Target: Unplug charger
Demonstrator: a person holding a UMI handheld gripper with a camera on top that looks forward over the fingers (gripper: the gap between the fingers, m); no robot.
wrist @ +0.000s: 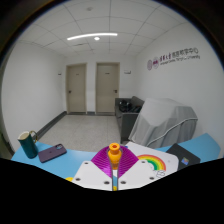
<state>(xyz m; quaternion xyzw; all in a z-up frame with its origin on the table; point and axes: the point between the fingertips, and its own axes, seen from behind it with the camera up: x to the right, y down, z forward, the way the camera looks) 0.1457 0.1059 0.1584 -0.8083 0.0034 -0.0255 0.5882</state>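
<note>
My gripper [114, 163] points out over a light blue table [30, 167]. Its two white fingers [92, 177] with purple pads [100, 160] stand close together. They are shut on a small orange charger plug [115, 152], whose round top sticks up just above the fingertips. No cable or socket shows. What lies below the fingers is hidden.
A green mug [28, 144] and a dark phone-like slab [53, 152] lie on the table to the left. A rainbow-printed card [151, 162] and a dark flat object [186, 153] lie to the right. Beyond are a grey chair [163, 121] and two doors [91, 88].
</note>
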